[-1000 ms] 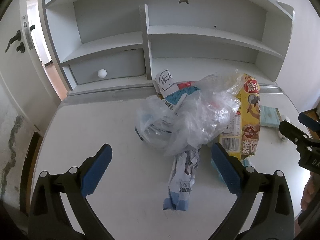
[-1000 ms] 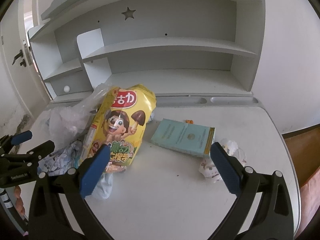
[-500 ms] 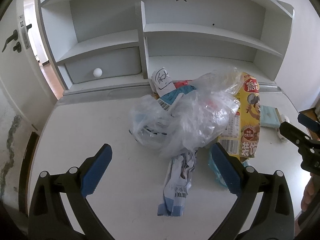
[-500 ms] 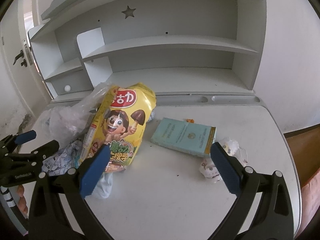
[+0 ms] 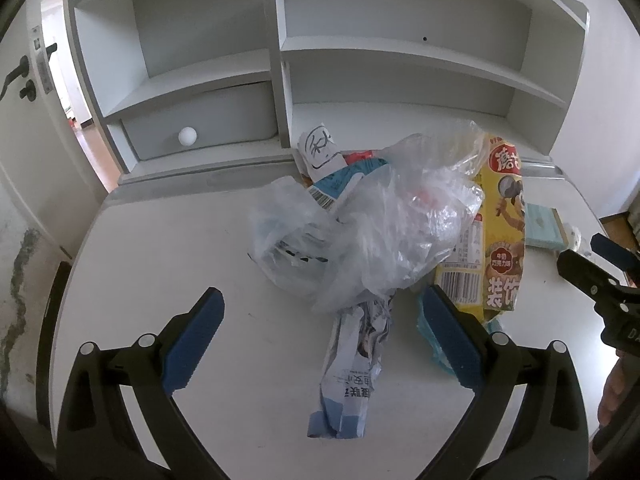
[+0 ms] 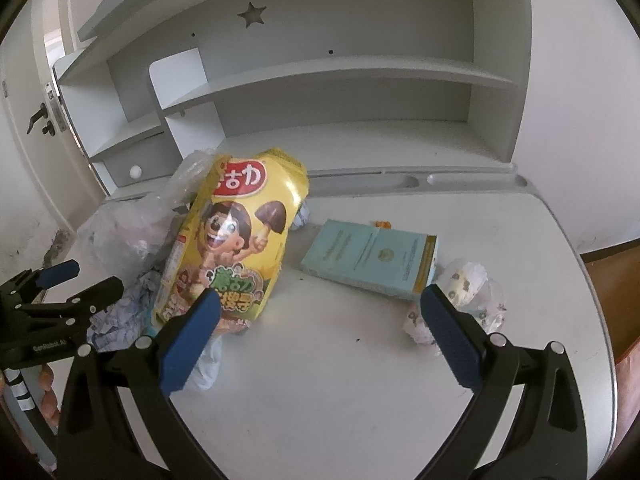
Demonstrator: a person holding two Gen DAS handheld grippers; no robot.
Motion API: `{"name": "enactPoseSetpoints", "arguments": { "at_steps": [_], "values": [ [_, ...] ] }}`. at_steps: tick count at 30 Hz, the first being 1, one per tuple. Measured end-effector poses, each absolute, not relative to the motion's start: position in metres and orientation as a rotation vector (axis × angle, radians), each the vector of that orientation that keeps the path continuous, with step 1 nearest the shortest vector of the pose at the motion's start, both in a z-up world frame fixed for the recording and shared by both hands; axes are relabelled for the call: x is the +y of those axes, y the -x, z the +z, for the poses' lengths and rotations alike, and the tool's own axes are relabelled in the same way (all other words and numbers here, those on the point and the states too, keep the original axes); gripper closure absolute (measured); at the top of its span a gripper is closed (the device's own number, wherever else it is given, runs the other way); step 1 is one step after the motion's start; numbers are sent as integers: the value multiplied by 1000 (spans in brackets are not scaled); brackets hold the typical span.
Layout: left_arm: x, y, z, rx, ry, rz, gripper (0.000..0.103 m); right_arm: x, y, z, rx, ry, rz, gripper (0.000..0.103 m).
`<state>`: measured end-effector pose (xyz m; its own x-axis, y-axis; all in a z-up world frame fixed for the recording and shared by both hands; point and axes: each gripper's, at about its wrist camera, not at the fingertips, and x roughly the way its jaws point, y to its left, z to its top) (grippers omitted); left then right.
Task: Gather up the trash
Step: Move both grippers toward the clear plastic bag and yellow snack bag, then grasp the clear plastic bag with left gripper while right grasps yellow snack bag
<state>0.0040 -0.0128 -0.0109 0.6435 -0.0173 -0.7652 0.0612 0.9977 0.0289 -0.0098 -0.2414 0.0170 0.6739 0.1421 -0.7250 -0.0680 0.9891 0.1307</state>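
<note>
A heap of trash lies mid-desk: a crumpled clear plastic bag (image 5: 384,220), a blue-and-white wrapper (image 5: 352,364) stretching toward me, and a yellow snack bag (image 5: 500,236) leaning on its right. My left gripper (image 5: 320,336) hovers open just short of the blue-and-white wrapper, holding nothing. In the right wrist view the yellow snack bag (image 6: 236,240) stands left, a pale green box (image 6: 372,256) lies flat in the middle, and a crumpled wrapper (image 6: 464,296) sits right of it. My right gripper (image 6: 318,336) is open, empty, and above bare desk before the box.
The white desk (image 6: 320,400) ends in a rounded front edge. Behind stands a grey shelf unit (image 5: 400,52) with a drawer and white knob (image 5: 187,135). A door (image 5: 24,80) is at far left. A small orange scrap (image 6: 382,223) lies behind the box.
The left gripper has drawn back and risen slightly, so the trash heap sits a little farther up its view. The right gripper has barely shifted. Both stay open.
</note>
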Motion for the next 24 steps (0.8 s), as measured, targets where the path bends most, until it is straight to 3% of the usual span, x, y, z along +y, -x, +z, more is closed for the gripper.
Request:
{"name": "enactPoseSetpoints", "arguments": {
  "at_steps": [24],
  "values": [
    [-34,-45,-10,814,-143,-133,6,-215,-58,3,963,-284,237,6]
  ]
}}
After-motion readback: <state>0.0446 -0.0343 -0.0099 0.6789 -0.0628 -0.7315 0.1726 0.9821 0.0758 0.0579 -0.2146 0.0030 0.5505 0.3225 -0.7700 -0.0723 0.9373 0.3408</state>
